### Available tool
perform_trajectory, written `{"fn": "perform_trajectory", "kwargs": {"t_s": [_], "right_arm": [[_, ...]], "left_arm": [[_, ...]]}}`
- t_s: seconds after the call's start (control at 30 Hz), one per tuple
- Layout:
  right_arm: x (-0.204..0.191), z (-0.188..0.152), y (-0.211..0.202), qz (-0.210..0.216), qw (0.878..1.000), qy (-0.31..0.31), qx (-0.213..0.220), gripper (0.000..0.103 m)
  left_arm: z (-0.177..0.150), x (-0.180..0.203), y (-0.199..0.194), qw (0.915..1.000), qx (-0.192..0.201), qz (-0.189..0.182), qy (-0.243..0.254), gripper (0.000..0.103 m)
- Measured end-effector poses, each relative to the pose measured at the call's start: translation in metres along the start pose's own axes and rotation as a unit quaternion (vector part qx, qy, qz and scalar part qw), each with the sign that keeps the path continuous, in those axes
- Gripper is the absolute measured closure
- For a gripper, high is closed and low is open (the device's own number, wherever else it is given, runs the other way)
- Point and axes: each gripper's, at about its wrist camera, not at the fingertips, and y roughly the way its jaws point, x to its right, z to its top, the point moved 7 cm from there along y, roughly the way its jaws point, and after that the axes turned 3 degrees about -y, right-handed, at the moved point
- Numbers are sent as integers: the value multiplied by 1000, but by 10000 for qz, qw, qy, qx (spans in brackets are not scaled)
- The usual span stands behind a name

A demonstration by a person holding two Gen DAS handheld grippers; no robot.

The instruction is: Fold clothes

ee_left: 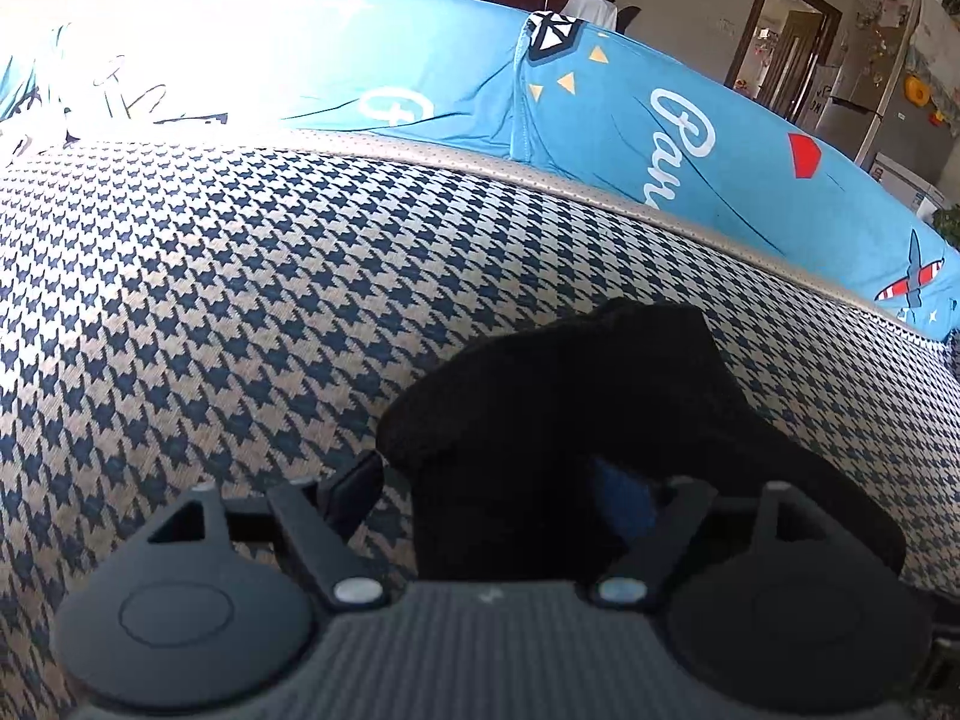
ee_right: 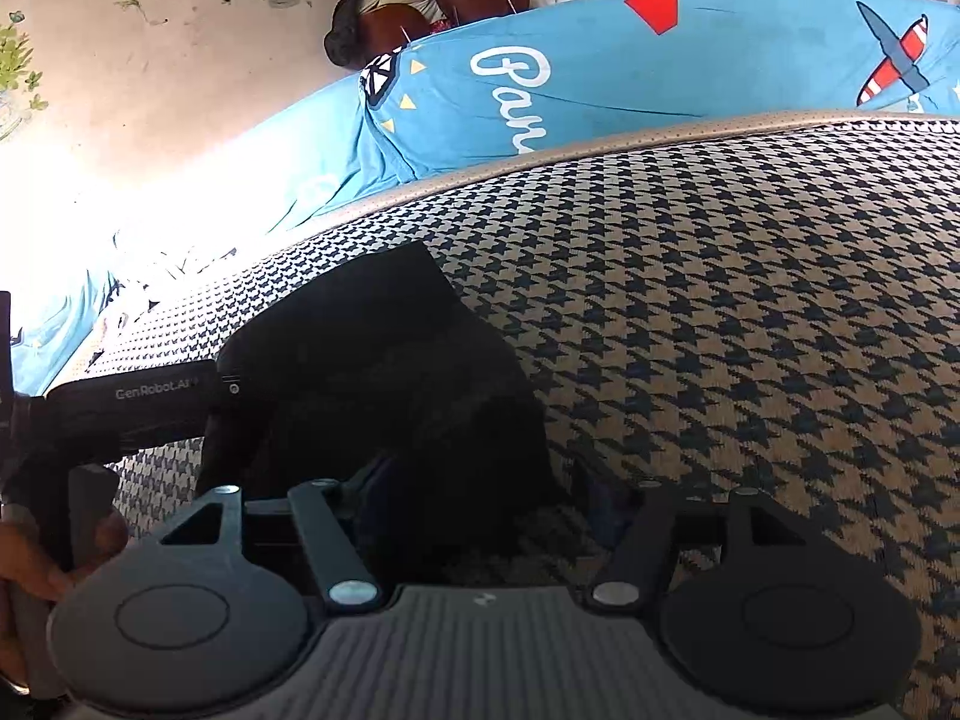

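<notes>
- We're between folds: the dark garment (ee_left: 558, 408) lies bunched in a small bundle on the houndstooth cushion (ee_left: 240, 276), with neither tool pinching it.
- Left gripper (ee_left: 510, 480): jaws spread wide. The cloth sits just ahead and between them, crowding the right-hand finger, but I see no pad pressing on it, so I call this one open and empty.
- Right gripper (ee_right: 480, 480): jaws apart too. The garment lies ahead and towards its left finger, with bare cushion under the right finger. Nothing is held here either.
- From the right camera, the left tool's black body (ee_right: 132, 402) comes in from the left, right up against the bundle's near edge, with a hand (ee_right: 36, 564) wrapped round its handle.
- Behind the cushion runs a blue printed cover (ee_left: 660, 120), well apart from the work.
- Next move, as I judge it: pick a fresh edge or corner of the bundle, close on a single layer, then lift it over and flatten it.
- The fabric is so dark that its folds barely show, so finding the true edge is the tricky bit.
</notes>
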Motion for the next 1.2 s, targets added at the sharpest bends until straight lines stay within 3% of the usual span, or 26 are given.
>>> {"fn": "perform_trajectory", "kwargs": {"t_s": [0.37, 0.5, 0.6, 0.67, 0.77, 0.87, 1.2], "right_arm": [[0, 0, 7, 208, 9993, 314, 50, 30], [-11, 0, 14, 188, 9997, 120, 91, 39], [-15, 1, 19, 125, 9998, 96, 125, 49], [-18, 2, 21, 73, 9998, 70, 150, 55], [-23, 3, 21, -35, 9998, -75, 206, 69], [-31, 6, 18, -173, 9991, -259, 296, 74], [-65, 18, -3, -444, 9926, -895, 690, 77]], "left_arm": [[-10, -4, 8, 9996, -178, -199, -49, 10], [-10, 5, 12, 9994, -148, -325, 25, 12], [-8, 13, 15, 9987, -180, -467, 33, 23], [-7, 19, 14, 9979, -206, -612, 65, 49], [-9, 30, 11, 9974, -144, -672, 239, 73], [-9, 39, 5, 9972, 44, -447, 594, 79], [-3, 32, -11, 9981, 235, 53, 569, 80]]}}
